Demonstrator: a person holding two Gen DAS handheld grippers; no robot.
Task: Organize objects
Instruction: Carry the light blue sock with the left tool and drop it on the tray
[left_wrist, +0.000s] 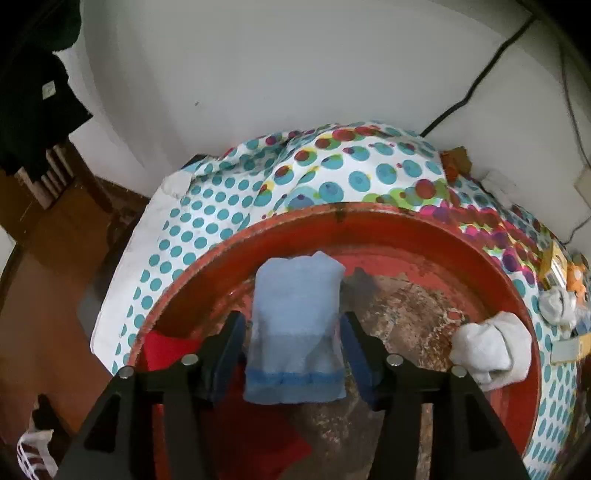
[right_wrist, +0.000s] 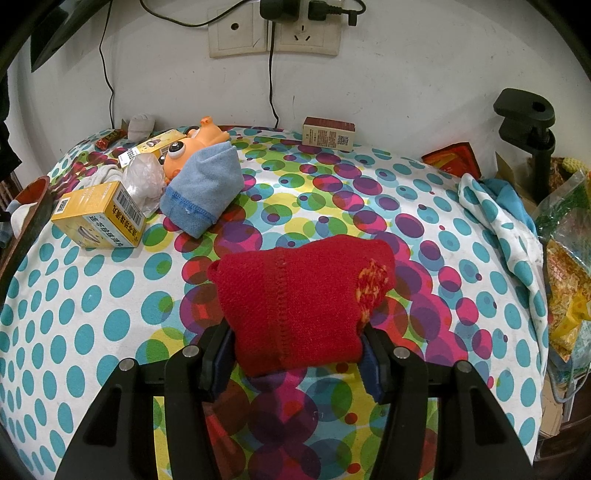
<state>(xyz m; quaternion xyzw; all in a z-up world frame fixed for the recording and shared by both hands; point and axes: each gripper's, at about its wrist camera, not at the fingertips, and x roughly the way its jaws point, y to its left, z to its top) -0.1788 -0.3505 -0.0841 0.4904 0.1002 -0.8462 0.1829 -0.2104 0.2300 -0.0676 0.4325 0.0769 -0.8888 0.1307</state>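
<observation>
Black left gripper (left_wrist: 295, 354) hangs over a red basin (left_wrist: 369, 221), jaws spread wide either side of a folded light-blue cloth (left_wrist: 295, 325); pads appear clear of its edges, so released. That cloth sits inside the basin, toward its near middle. Left of it in the basin lies a red cloth (left_wrist: 166, 350); at the basin's right wall, a white bundle (left_wrist: 491, 354). Beyond the basin's far rim the dotted sheet (left_wrist: 229, 206) covers the surface up to the white wall.

Right gripper (right_wrist: 297, 354) is clenched on a red knitted piece (right_wrist: 295, 306), pads pressed into both its sides, above the same dotted sheet (right_wrist: 92, 288). Beyond the knit, to its left: a yellow box (right_wrist: 99, 218), a second blue cloth roll (right_wrist: 207, 188), then an orange toy (right_wrist: 192, 144). Farther back, by the wall, stands a dark-red box (right_wrist: 328, 133).
</observation>
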